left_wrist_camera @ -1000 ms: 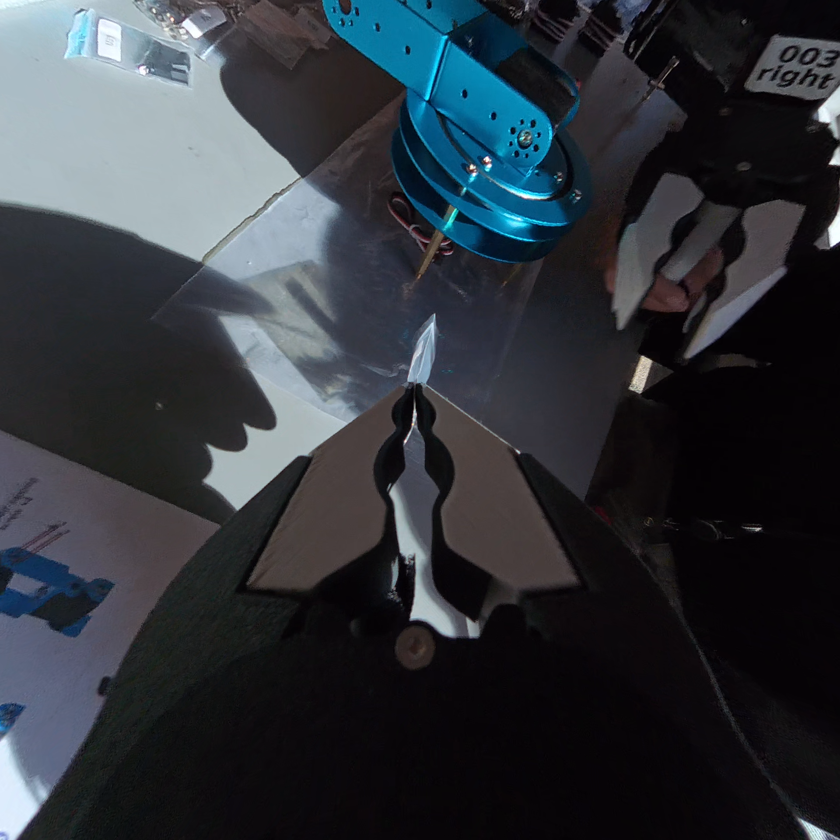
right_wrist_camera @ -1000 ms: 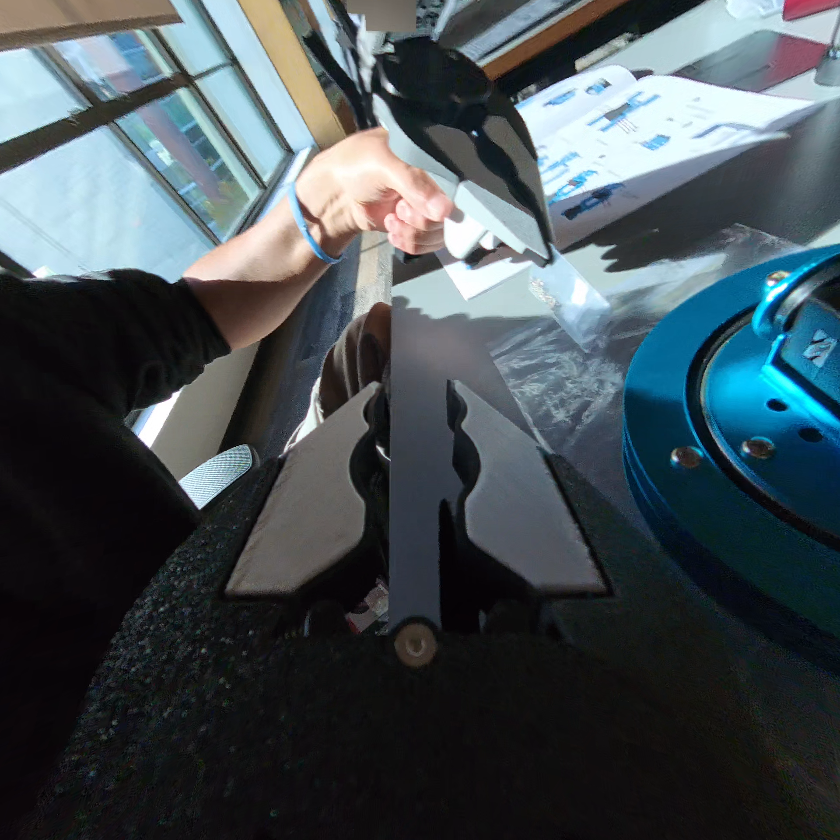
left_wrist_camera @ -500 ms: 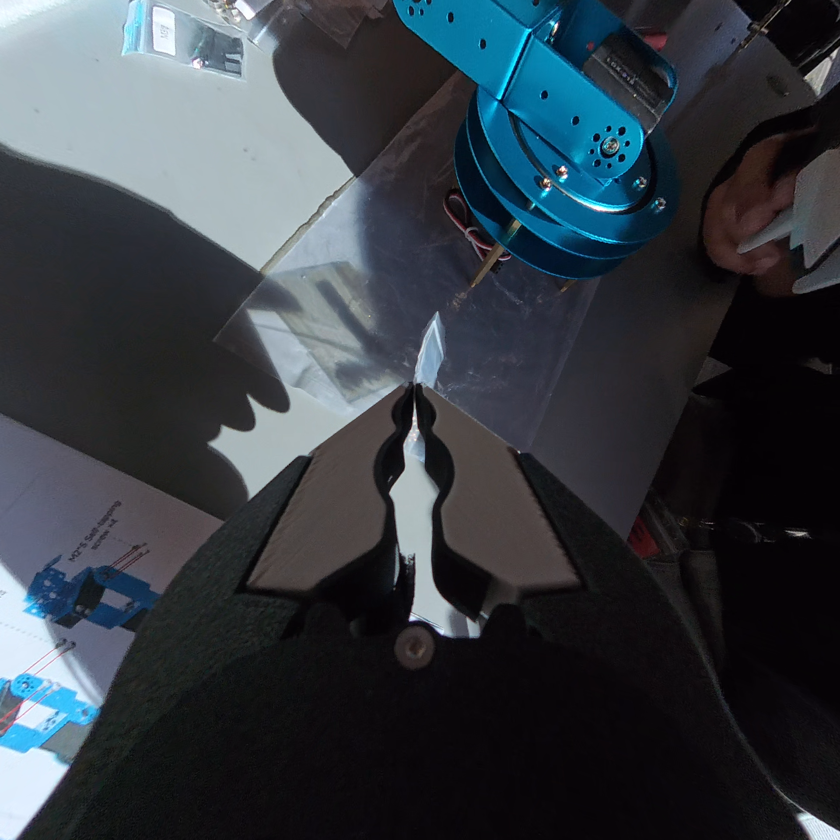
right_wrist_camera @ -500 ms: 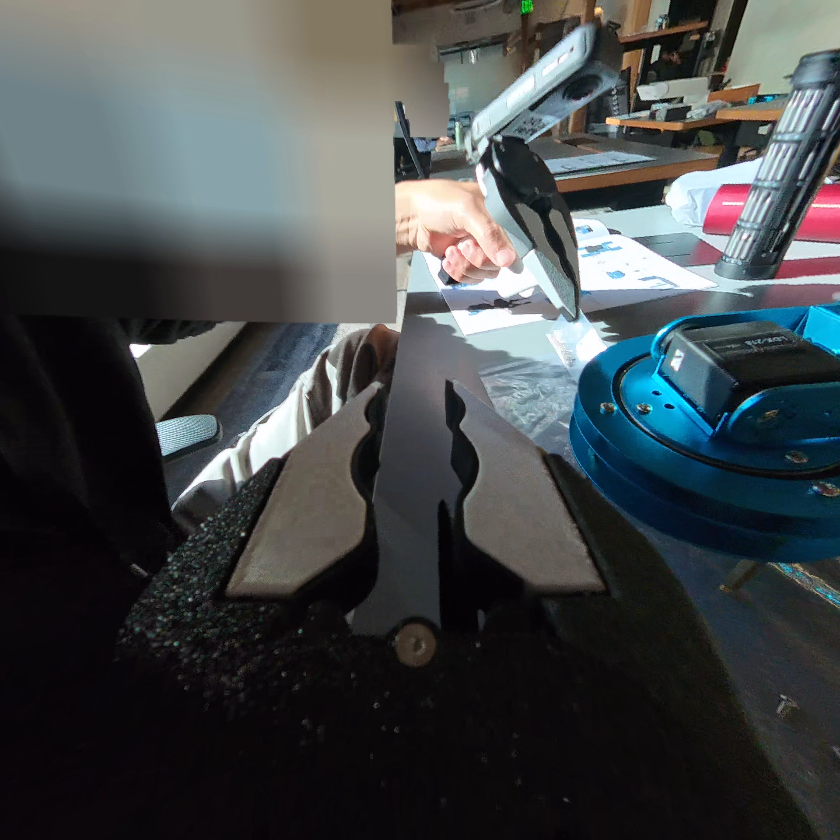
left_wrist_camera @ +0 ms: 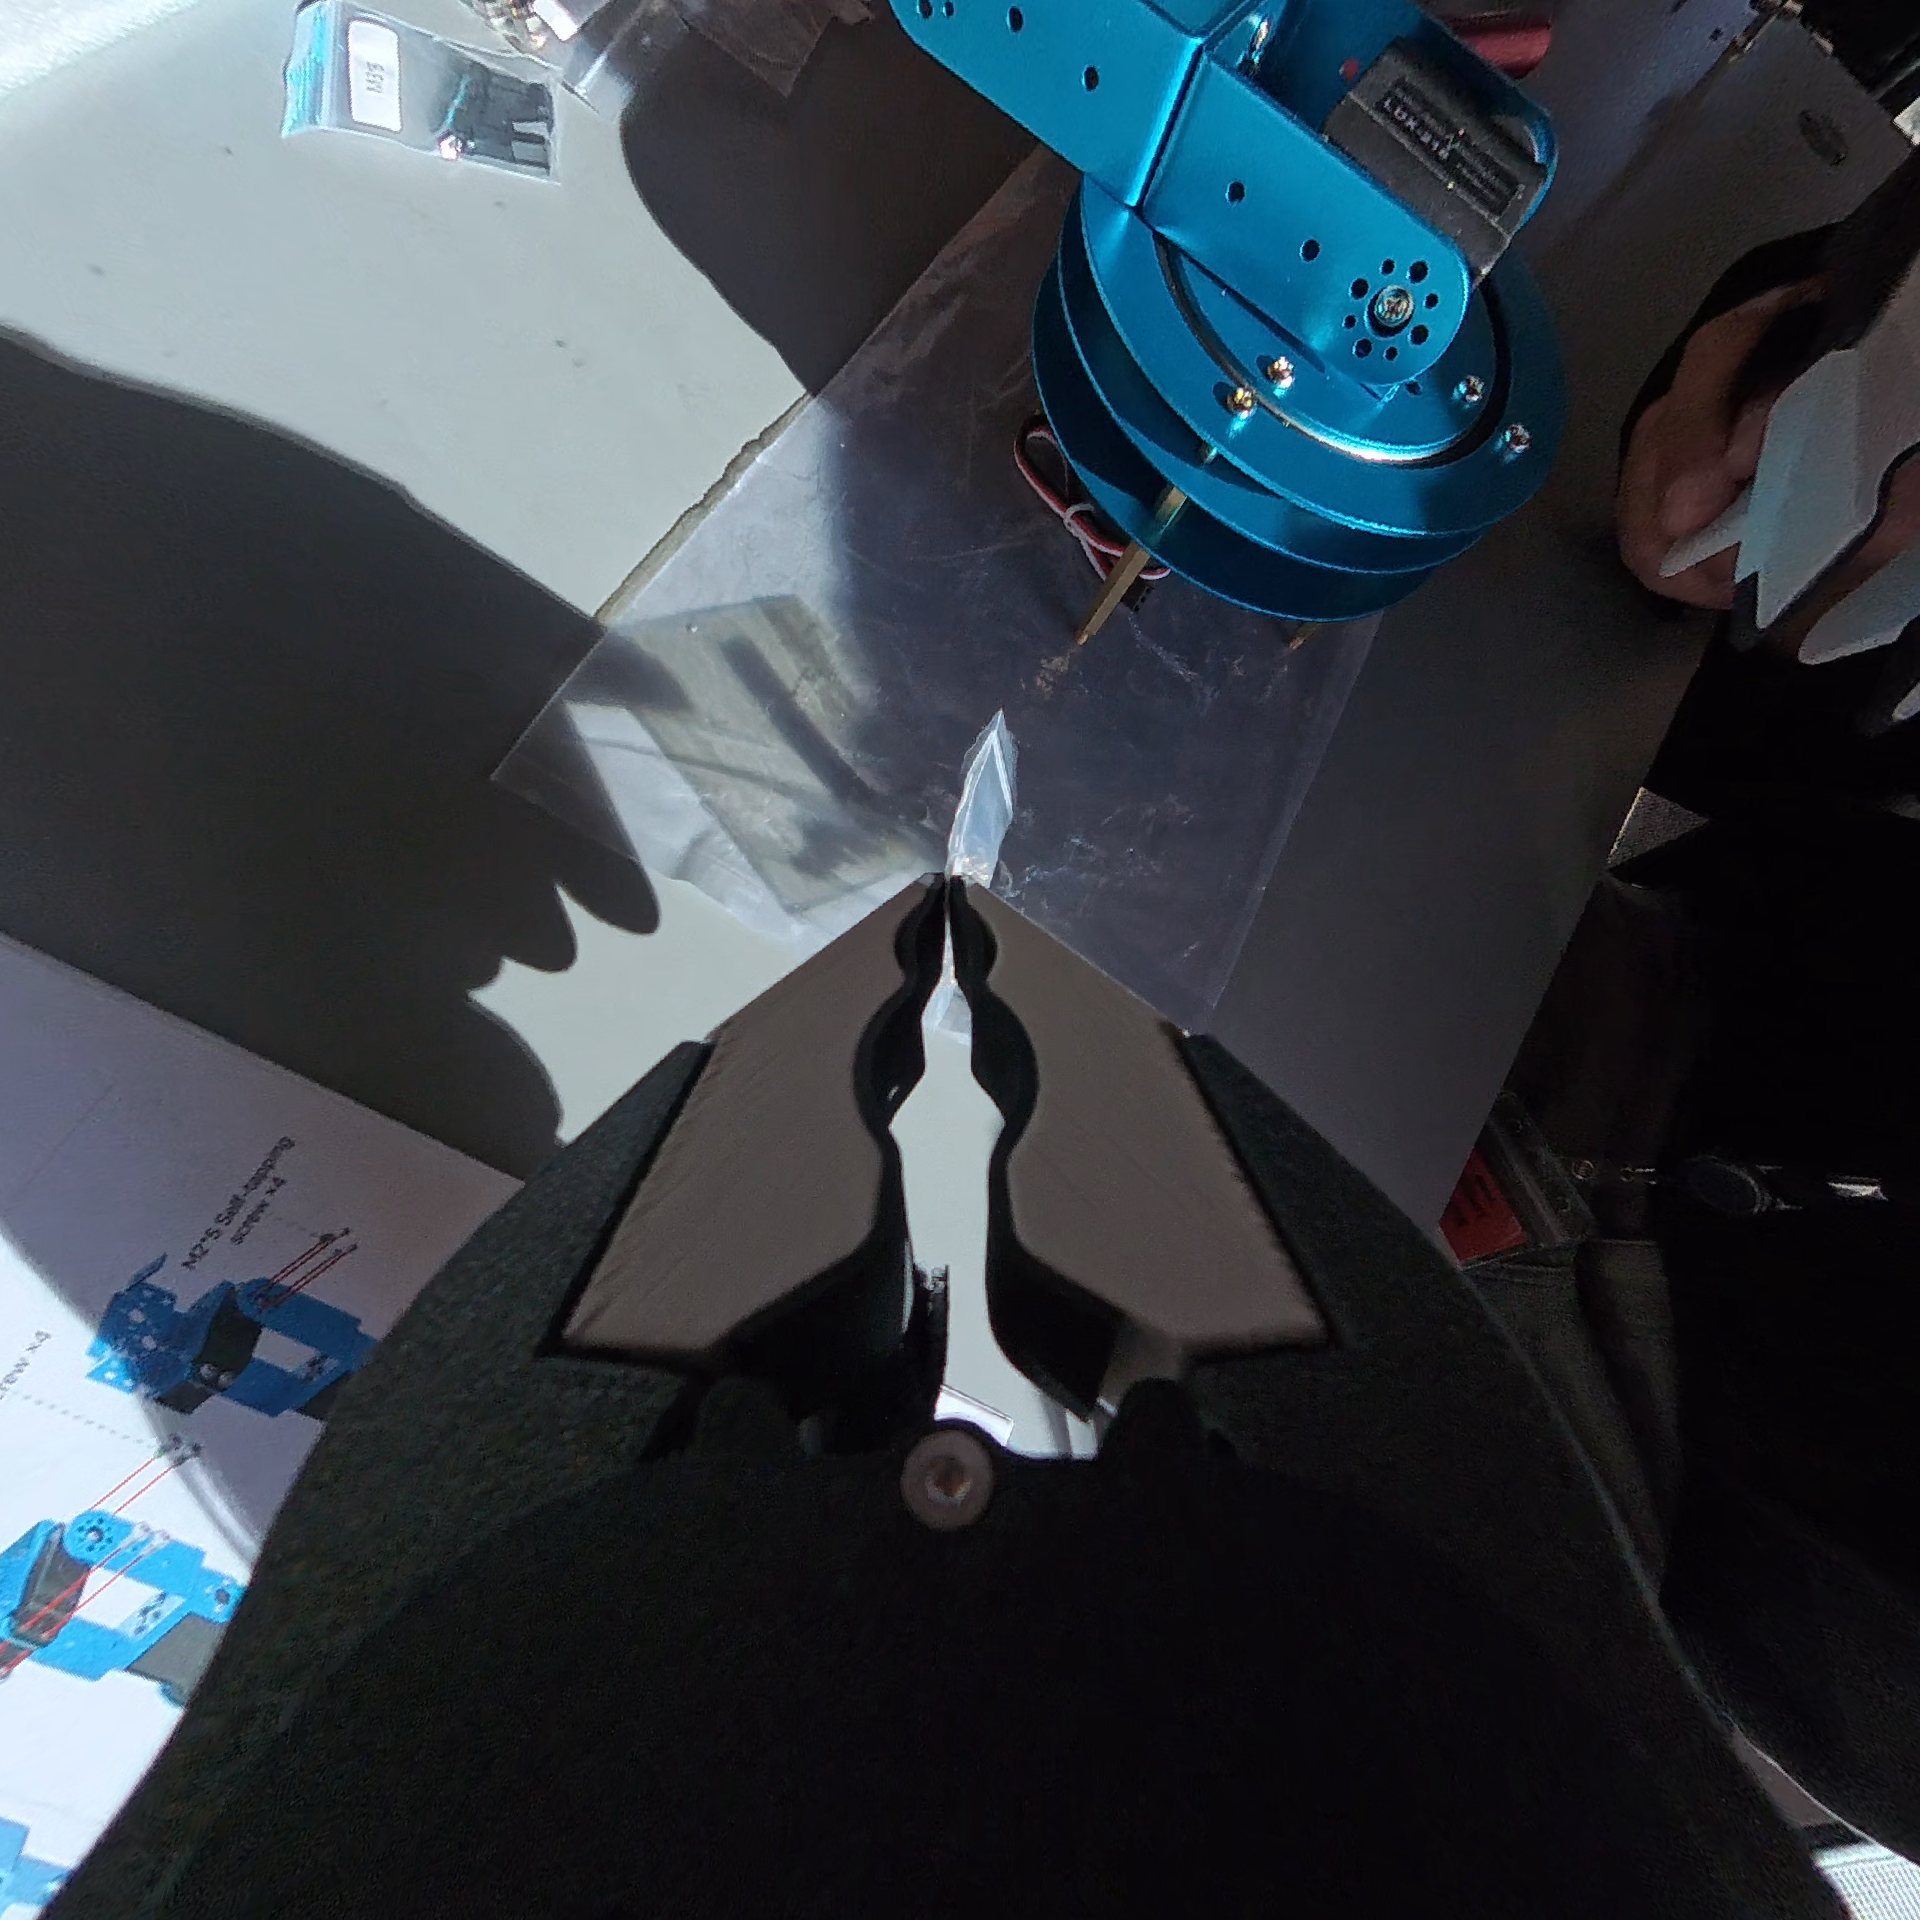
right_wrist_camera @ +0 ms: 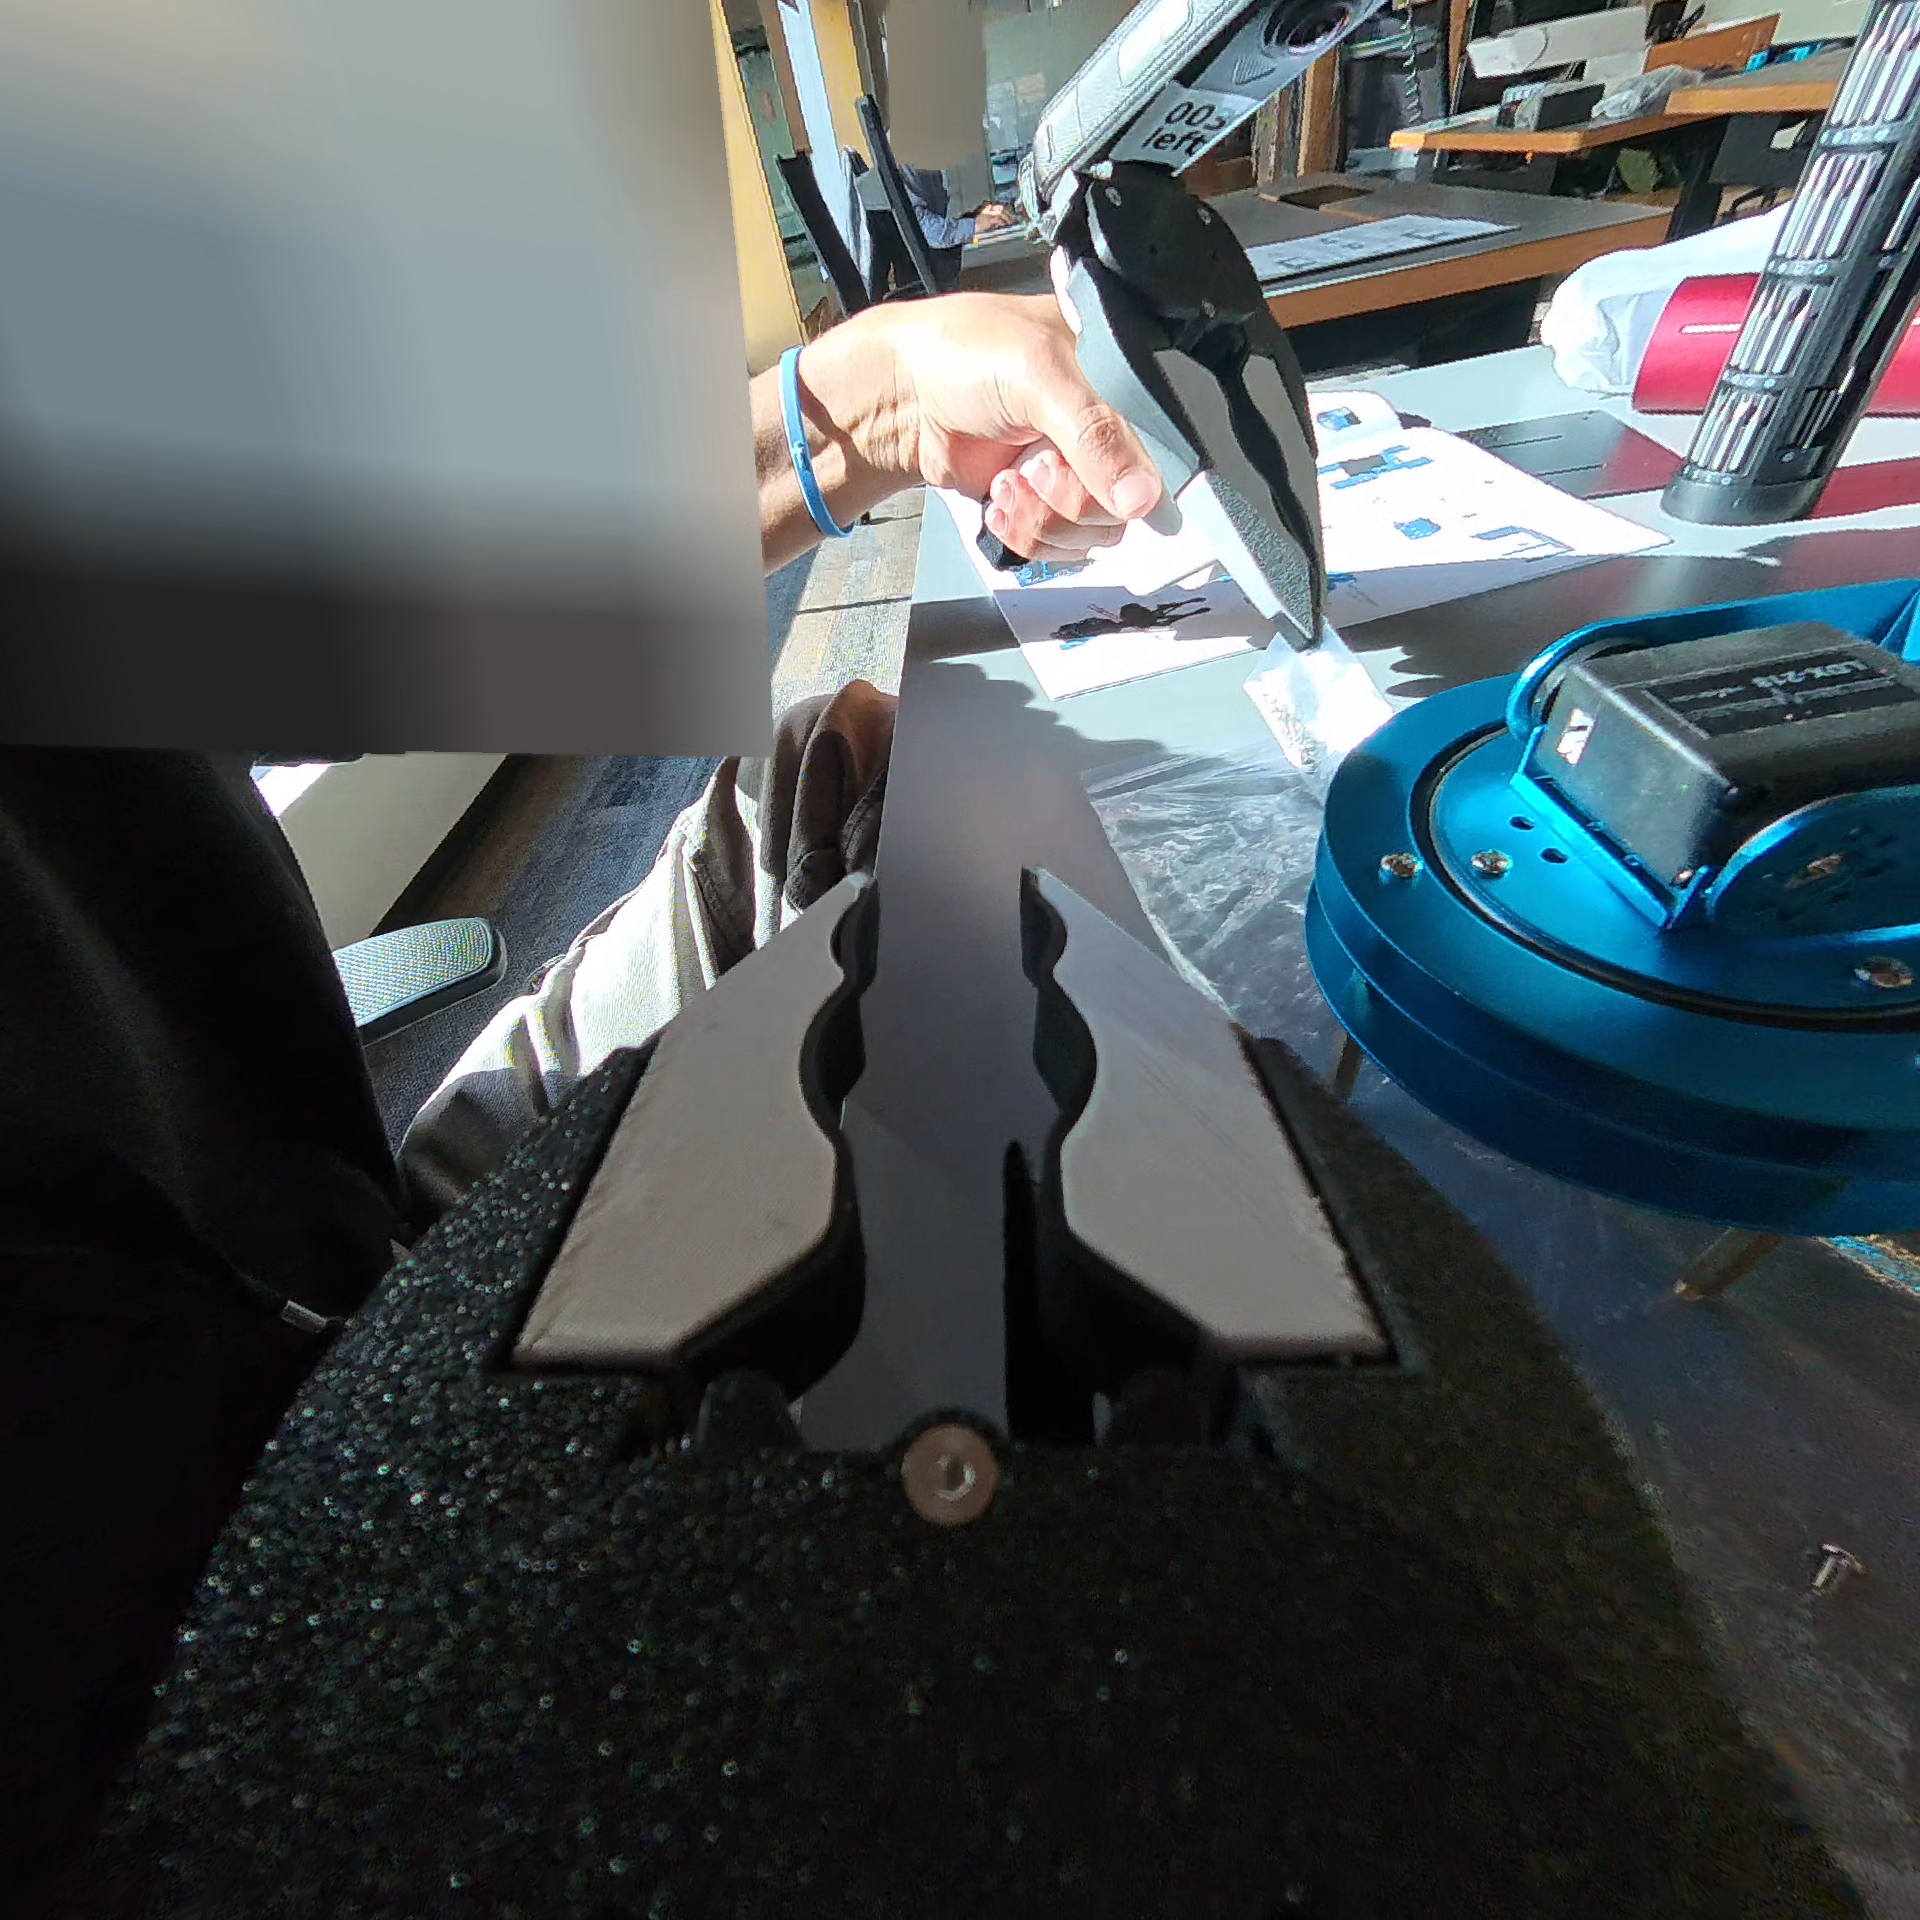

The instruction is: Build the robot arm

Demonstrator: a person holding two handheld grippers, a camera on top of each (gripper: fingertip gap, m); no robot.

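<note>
My left gripper (left_wrist_camera: 948, 883) is shut on the top edge of a small clear plastic bag (left_wrist_camera: 982, 795) and holds it above the table. In the right wrist view the same bag (right_wrist_camera: 1314, 696) hangs from the left gripper (right_wrist_camera: 1299, 623) and holds small metal parts. A blue metal turntable base (left_wrist_camera: 1299, 416) with a servo bracket stands just beyond the bag; it also shows in the right wrist view (right_wrist_camera: 1621, 997). My right gripper (right_wrist_camera: 945, 894) is open and empty at the table's near edge, left of the blue base.
A large clear plastic sheet (left_wrist_camera: 831, 675) lies flat under the bag. An instruction sheet with blue drawings (left_wrist_camera: 125, 1403) lies at the left. Bagged parts (left_wrist_camera: 426, 94) lie at the far side. A loose screw (right_wrist_camera: 1831, 1590) lies by the base. A black cylinder (right_wrist_camera: 1808, 260) stands farther back. One gripper's finger ends stand about 20 centimetres off the other's.
My left gripper has drifted so the blue base sits more to the right, still holding the bag. My right gripper has swung up from looking along the table edge to a level view.
</note>
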